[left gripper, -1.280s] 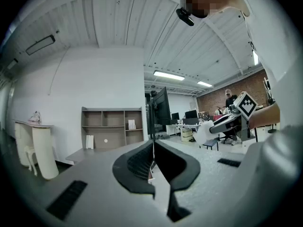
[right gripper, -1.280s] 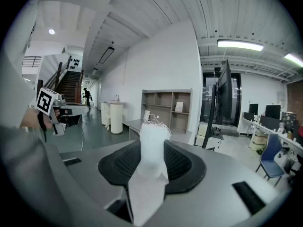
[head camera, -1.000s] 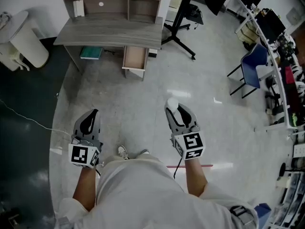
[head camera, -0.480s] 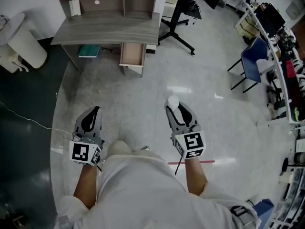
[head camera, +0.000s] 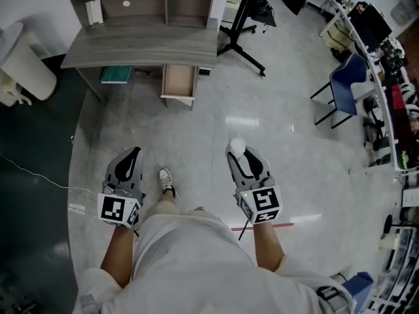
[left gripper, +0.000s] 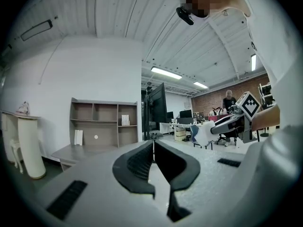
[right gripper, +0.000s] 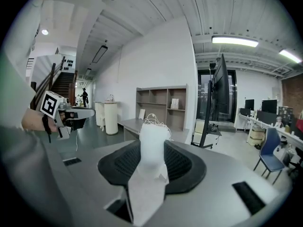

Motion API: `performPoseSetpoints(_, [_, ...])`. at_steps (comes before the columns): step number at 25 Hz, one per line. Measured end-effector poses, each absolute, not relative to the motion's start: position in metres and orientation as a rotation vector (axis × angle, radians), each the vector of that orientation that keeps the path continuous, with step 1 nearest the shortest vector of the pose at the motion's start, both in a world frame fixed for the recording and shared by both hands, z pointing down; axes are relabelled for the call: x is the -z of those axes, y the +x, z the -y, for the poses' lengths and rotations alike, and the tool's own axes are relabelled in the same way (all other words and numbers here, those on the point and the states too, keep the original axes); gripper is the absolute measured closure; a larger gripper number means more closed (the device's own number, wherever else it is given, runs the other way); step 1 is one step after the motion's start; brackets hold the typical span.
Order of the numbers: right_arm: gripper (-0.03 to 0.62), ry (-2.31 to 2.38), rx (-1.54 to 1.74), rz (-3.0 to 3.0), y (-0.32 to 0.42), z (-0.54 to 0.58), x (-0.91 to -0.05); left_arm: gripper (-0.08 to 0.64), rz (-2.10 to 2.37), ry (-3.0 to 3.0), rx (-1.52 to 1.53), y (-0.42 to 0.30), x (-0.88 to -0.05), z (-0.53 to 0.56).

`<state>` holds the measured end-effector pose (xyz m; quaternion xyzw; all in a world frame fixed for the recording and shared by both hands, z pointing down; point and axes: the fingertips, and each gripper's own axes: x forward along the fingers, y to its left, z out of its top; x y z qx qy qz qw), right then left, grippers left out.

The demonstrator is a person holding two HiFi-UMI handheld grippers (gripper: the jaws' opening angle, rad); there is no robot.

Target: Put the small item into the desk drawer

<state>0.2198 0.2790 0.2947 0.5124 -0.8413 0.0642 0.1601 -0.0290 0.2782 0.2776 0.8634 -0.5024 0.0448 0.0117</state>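
Short of the desk (head camera: 144, 44), right gripper (head camera: 238, 153) fingers clamp a white item (head camera: 237, 142); left gripper (head camera: 133, 152) fingers meet, empty.

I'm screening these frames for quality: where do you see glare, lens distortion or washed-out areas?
Head view: sharp, but bright reflections glare on the glossy floor. Left gripper view: strong fisheye, the ceiling panels bow and the corners are black. Right gripper view: same fisheye; the white item close to the lens looks washed out.
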Motion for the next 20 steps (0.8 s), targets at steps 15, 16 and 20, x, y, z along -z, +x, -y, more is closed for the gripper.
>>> performPoseSetpoints(15, [0.442,1.49,-0.138,2.337,0.125,-0.085,-0.269,0.546,1.419,2.765,-0.05,-0.101,-0.276,-0.066])
performPoseSetpoints(16, [0.442,1.486,-0.148,2.332,0.122,-0.08,-0.271,0.546,1.401,2.759,-0.057,-0.101,-0.281,-0.06])
performPoseSetpoints(20, [0.442,1.462,-0.178,2.317,0.123,-0.057,-0.282,0.546,1.335,2.733,-0.081,-0.086,-0.303,-0.041])
